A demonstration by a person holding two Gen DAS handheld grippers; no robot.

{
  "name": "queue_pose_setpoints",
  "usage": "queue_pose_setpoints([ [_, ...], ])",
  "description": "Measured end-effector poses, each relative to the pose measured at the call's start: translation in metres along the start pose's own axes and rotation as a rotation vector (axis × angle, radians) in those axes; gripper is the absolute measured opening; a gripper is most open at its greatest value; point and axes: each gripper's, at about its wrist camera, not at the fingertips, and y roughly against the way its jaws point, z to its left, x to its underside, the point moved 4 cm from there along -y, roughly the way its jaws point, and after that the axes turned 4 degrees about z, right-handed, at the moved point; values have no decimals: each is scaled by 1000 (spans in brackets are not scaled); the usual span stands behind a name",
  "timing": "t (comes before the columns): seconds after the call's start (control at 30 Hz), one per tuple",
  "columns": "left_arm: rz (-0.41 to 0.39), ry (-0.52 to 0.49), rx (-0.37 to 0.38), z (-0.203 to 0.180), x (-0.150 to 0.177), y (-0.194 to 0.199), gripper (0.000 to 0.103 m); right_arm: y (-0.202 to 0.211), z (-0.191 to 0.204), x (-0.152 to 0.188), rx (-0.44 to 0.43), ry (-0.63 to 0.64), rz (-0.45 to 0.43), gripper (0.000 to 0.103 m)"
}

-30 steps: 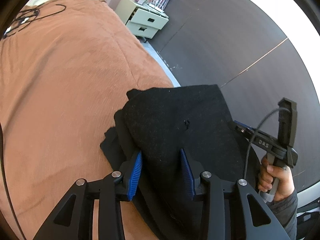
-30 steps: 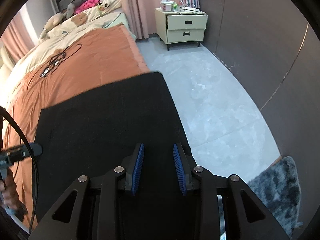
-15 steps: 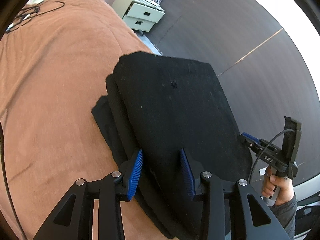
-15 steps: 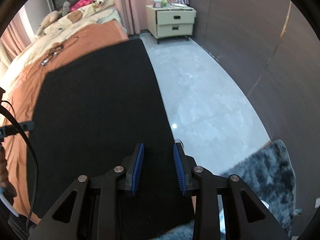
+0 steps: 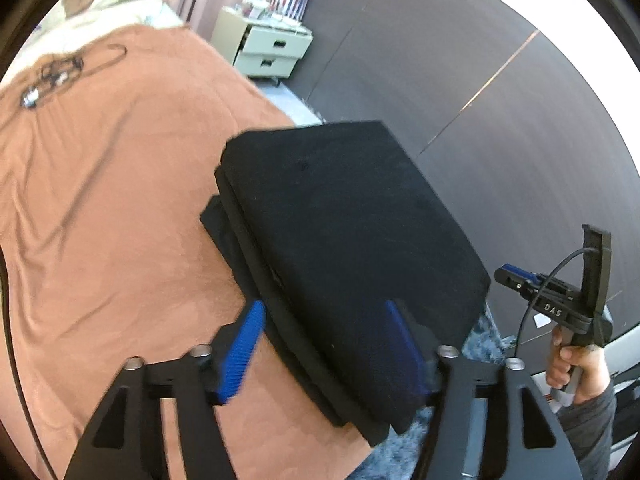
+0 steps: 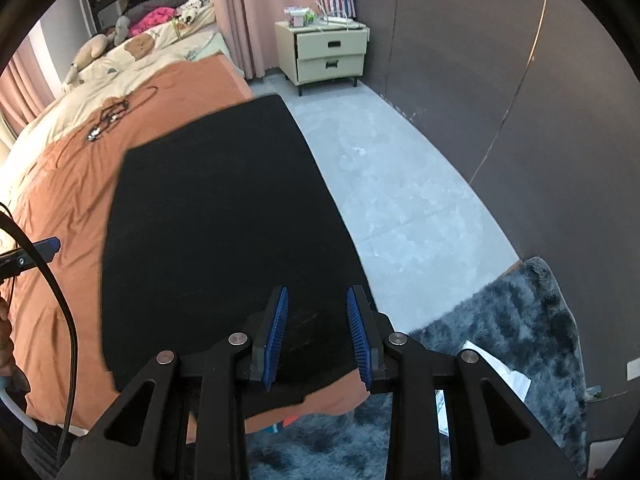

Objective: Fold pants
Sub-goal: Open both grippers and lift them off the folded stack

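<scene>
Folded black pants (image 5: 344,240) on the orange bedspread (image 5: 112,184) — both jaws opening

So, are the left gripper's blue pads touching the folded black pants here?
Apart. The left wrist view shows the left gripper opening, its pads clear of the folded black pants lying between them.

Home bedroom: bed (image 6: 132,128) with orange blanket, nightstand (image 6: 326,54), curtains (image 6: 244,12).

We see the pants (image 5: 344,240) as matt black cloth, faintly fuzzy. The bedspread (image 5: 100,220) is soft, brushed orange fabric. At five o'clock in the right wrist view, the rug (image 6: 516,320) is shaggy grey pile; the floor (image 6: 400,192) looks smooth, mottled, slightly glossy.
</scene>
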Motion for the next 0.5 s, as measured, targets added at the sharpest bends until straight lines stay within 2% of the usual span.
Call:
queue_pose_setpoints([
  [0.03,-13,-10,-5,-2,2,8,80,7,4,2,-3,-6,-7,37],
  [0.1,-41,-32,-16,-7,4,26,90,25,13,4,4,-11,-37,69],
  [0.17,-66,-50,-14,-11,8,45,98,40,21,11,15,-15,-66,86],
  [0.23,-88,-65,-14,-15,16,64,102,53,31,21,20,-20,-89,91],
  [0.3,-109,-80,-25,-18,25,84,102,66,42,34,27,-24,-106,103],
  [0.5,-169,-117,-43,-26,52,136,103,88,70,69,33,-48,-148,103],
])
